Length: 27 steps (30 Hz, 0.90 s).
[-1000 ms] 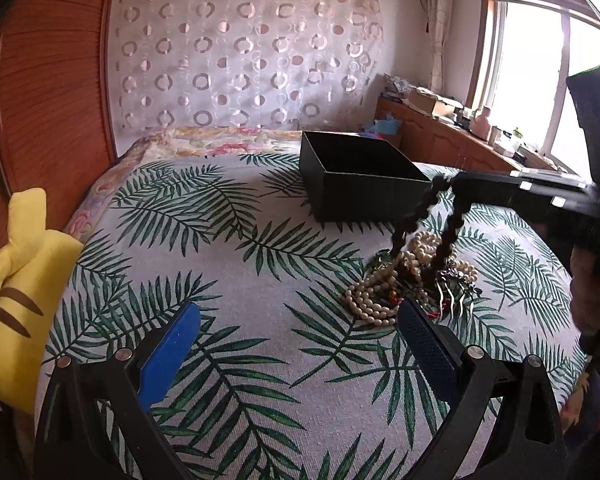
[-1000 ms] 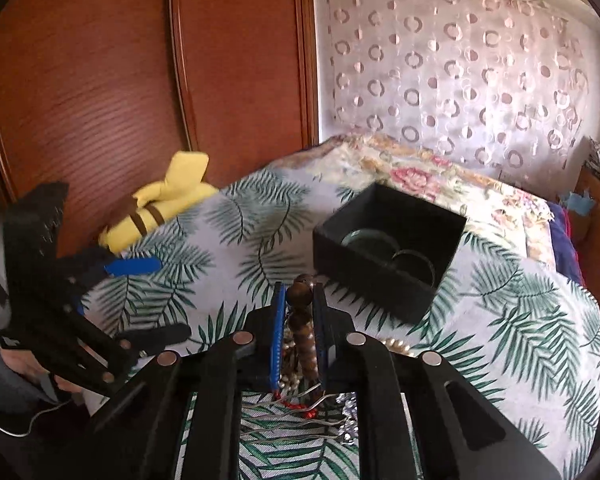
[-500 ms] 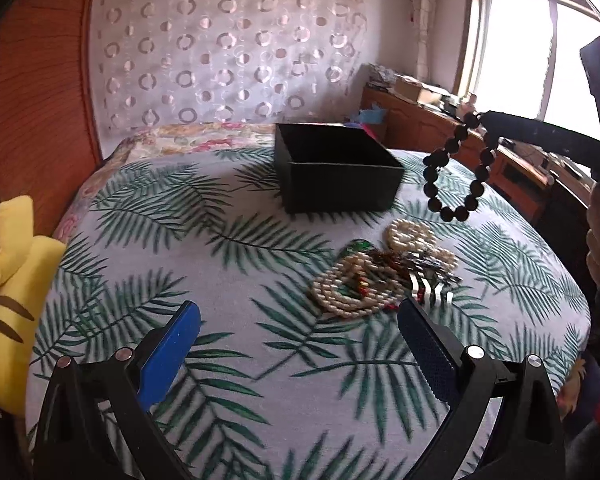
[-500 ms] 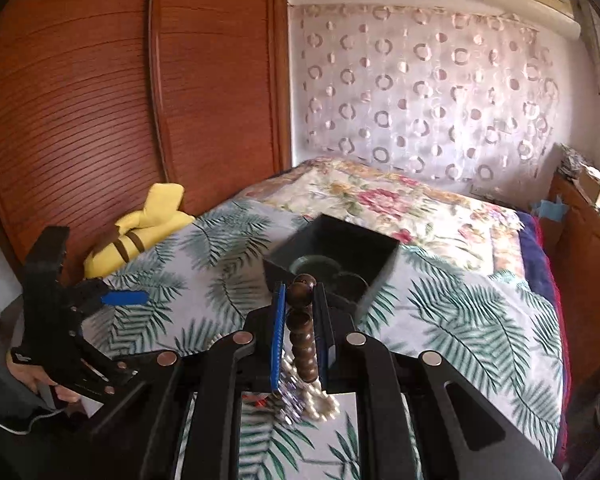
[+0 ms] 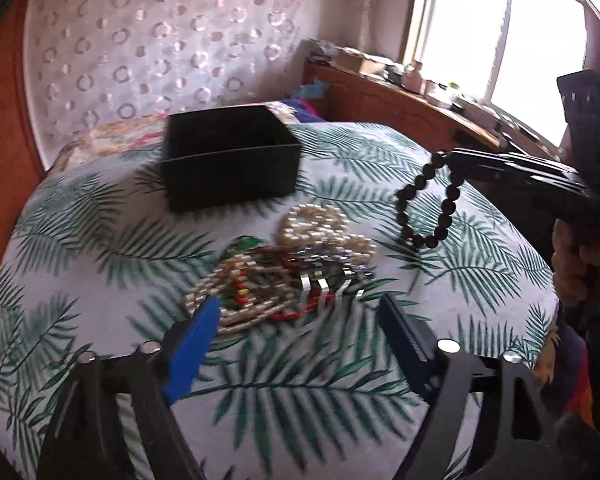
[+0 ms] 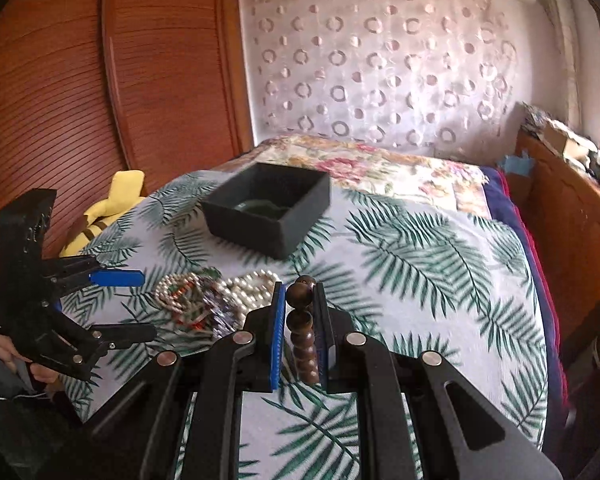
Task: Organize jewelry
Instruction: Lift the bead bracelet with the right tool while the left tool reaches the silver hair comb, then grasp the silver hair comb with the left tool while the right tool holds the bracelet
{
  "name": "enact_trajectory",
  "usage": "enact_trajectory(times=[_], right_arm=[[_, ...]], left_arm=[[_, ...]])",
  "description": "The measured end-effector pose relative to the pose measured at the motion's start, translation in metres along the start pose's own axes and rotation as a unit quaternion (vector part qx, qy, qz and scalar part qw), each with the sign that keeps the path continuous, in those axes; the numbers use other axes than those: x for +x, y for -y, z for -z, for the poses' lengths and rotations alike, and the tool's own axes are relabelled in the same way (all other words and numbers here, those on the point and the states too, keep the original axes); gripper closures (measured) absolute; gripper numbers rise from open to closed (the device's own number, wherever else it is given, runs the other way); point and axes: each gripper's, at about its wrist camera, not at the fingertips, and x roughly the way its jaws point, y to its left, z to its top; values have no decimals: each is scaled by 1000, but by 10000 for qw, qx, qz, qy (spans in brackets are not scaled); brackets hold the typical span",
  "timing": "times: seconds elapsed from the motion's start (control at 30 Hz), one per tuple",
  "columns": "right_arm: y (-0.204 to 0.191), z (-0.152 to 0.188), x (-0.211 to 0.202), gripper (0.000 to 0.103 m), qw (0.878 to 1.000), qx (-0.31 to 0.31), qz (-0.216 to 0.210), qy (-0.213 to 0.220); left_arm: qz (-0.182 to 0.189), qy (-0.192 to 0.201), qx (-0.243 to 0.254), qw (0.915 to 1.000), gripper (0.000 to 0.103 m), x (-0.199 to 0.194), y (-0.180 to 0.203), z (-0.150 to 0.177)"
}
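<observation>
A pile of jewelry [image 5: 284, 272] with pearl strands, red beads and silver pieces lies on the leaf-print bed cover; it also shows in the right wrist view [image 6: 216, 300]. A black open box [image 5: 228, 160] stands behind it; in the right wrist view the box [image 6: 268, 212] holds a green bangle. My right gripper [image 6: 298, 304] is shut on a dark wooden bead bracelet [image 6: 302, 336], which hangs in the air right of the pile [image 5: 424, 204]. My left gripper [image 5: 300, 320] is open and empty, just in front of the pile, and shows from the side [image 6: 120, 304].
A yellow plush toy [image 6: 108, 208] lies at the bed's left edge by the wooden headboard. A wooden cabinet [image 5: 400, 108] with clutter runs under the window on the right. The bed edge drops off on the right side.
My right gripper lifted the dark bracelet out of the pile and holds it in the air, now slightly lower. My left gripper moved closer to the pile.
</observation>
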Motion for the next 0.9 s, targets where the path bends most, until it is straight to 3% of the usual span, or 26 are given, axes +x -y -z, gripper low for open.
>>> enact_trajectory(times=[0.17, 0.57, 0.63, 0.73, 0.9], right_arm=[[11, 11, 7, 88, 9998, 182, -29, -77], [15, 29, 28, 88, 9991, 321, -89, -270], [15, 29, 29, 88, 9990, 332, -96, -276], [16, 30, 30, 88, 9990, 334, -92, -290], [15, 32, 33, 88, 9989, 340, -92, -316]], left_arm=[[137, -165, 235, 9995, 44, 15, 16, -8], [-275, -552, 779, 9951, 44, 43, 31, -6], [-394, -535, 878, 9939, 49, 43, 31, -5], [-483, -513, 992, 9926, 64, 43, 33, -3], [-325, -421, 894, 9946, 66, 34, 28, -1]])
